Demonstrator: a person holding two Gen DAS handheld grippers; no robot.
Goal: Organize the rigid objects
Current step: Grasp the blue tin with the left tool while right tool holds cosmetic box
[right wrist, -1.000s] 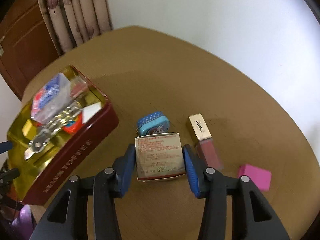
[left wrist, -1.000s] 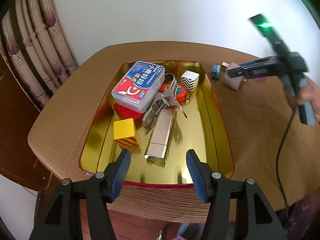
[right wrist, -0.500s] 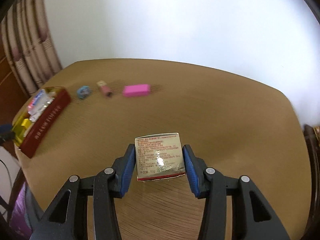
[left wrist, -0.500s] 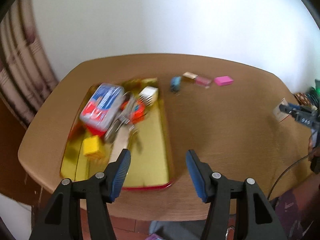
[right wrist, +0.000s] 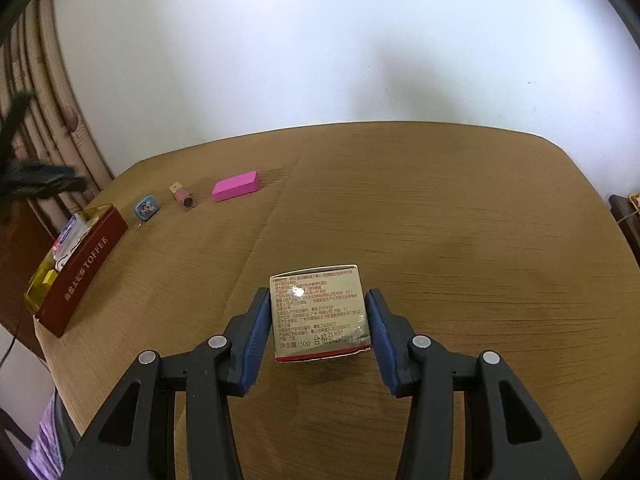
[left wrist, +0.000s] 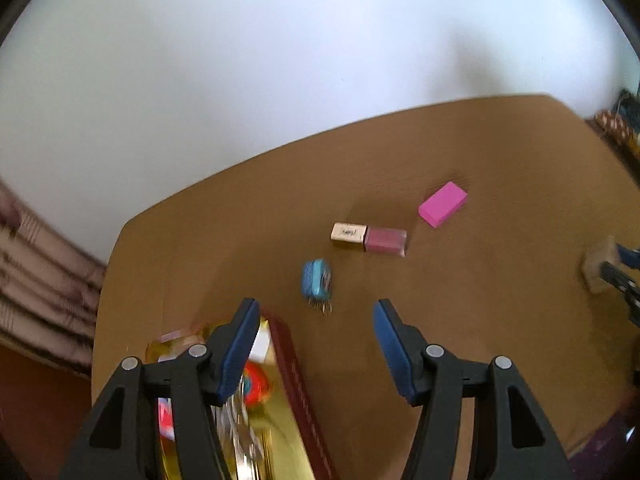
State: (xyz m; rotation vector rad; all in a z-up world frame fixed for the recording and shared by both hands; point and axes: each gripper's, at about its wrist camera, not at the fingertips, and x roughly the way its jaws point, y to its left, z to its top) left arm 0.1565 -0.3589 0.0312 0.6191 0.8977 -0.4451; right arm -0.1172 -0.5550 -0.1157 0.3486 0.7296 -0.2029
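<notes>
right claw (right wrist: 316,322): clamped on small gold printed cardboard box (right wrist: 320,314), lower centre of frame.
left claw (left wrist: 312,344): blue pads apart, nothing between.
red toffee tin (right wrist: 86,266): left edge, on brown wooden table (right wrist: 460,208).

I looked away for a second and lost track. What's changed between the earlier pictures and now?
The right hand-held gripper carried the small printed box away from the toffee tin, across the table. The left hand-held gripper, open, swung off the tin toward the loose items. Those stayed put.
</notes>
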